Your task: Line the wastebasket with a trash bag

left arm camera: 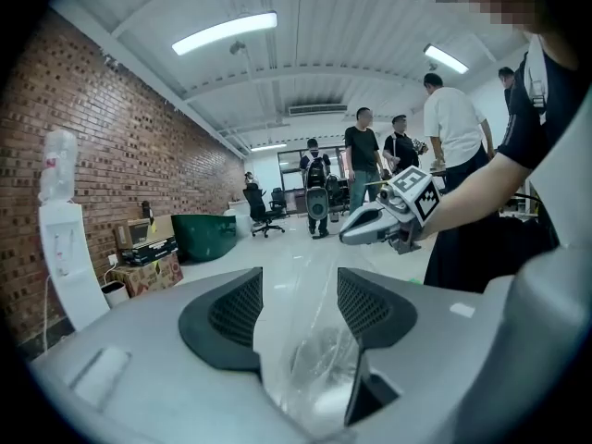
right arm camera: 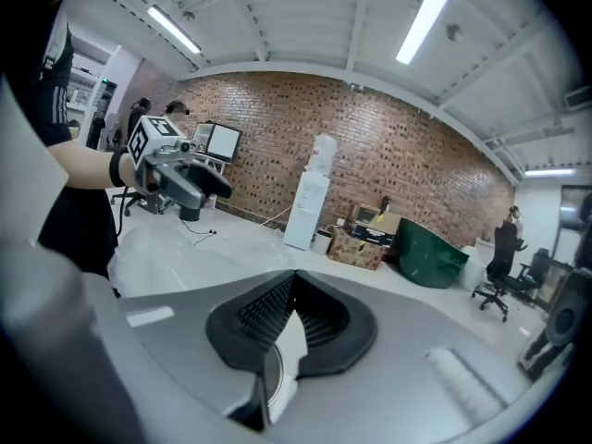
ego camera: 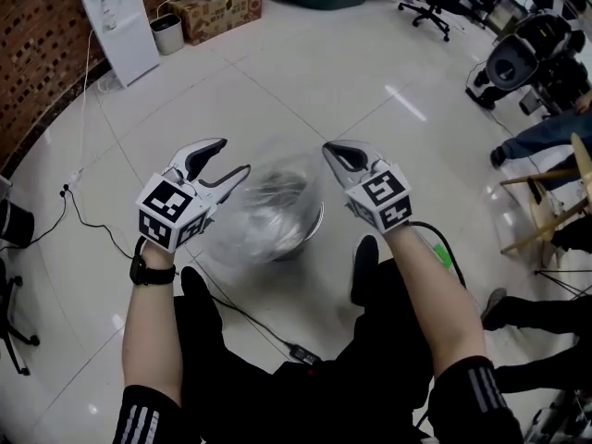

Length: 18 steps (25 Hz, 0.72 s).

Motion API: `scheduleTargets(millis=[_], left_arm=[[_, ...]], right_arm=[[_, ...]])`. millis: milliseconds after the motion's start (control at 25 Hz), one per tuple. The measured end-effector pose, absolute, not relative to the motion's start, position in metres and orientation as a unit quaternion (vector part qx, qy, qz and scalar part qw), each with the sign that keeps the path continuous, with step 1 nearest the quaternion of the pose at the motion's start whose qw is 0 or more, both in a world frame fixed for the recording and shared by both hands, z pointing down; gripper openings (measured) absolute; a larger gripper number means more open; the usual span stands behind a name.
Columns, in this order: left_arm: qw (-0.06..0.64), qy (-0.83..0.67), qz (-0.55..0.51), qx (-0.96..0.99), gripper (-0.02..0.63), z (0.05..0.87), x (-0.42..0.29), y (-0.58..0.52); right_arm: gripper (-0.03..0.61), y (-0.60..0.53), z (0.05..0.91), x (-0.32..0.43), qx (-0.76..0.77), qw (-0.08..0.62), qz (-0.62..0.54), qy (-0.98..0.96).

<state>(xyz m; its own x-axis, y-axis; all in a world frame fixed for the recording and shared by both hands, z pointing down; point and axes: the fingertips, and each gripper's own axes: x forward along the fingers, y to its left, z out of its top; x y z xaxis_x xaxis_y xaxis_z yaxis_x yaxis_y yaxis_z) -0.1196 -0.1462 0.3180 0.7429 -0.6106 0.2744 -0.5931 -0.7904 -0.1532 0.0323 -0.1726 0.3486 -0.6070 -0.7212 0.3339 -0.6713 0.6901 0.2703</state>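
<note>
A clear trash bag [ego camera: 268, 202] hangs stretched between my two grippers, over a round metal wastebasket [ego camera: 310, 231] on the floor between my feet. The left gripper [ego camera: 233, 155] is open; in the left gripper view [left arm camera: 299, 276] the bag's film [left arm camera: 319, 359] runs through the gap and bunches deep at the base of the jaws. My right gripper [ego camera: 329, 149] is shut, and a sliver of film shows pinched between its closed pads [right arm camera: 294, 277]. Each gripper shows in the other's view: the right gripper [left arm camera: 345, 237], the left gripper [right arm camera: 208, 197].
A white water dispenser [ego camera: 120, 21], a small bin [ego camera: 167, 33] and cardboard boxes [ego camera: 217, 7] stand along the brick wall. A black cable [ego camera: 92, 225] and a power strip [ego camera: 301, 351] lie on the floor. A wooden chair [ego camera: 546, 202] and people's legs are at the right.
</note>
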Motion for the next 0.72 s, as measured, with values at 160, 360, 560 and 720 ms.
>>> scheduleTargets(millis=[160,360,560,720], left_arm=[[0.027,0.311,-0.163,-0.936,0.249,0.324,-0.097,-0.151],[-0.003,0.302,-0.203,-0.931,0.249,0.351,-0.089,-0.154],[-0.029,0.280,-0.233,-0.931,0.251,0.374,-0.078,-0.149],[-0.017,0.246,-0.255,-0.935,0.238,0.383,-0.060,-0.145]], right_arm=[[0.008,-0.194,0.334,0.082,0.431,0.212,-0.059,-0.875],[0.008,-0.213,0.320,0.111,0.464,0.203,-0.070,-0.860],[0.008,-0.226,0.313,0.120,0.482,0.172,-0.063,-0.857],[0.008,-0.234,0.307,0.114,0.483,0.153,-0.065,-0.860]])
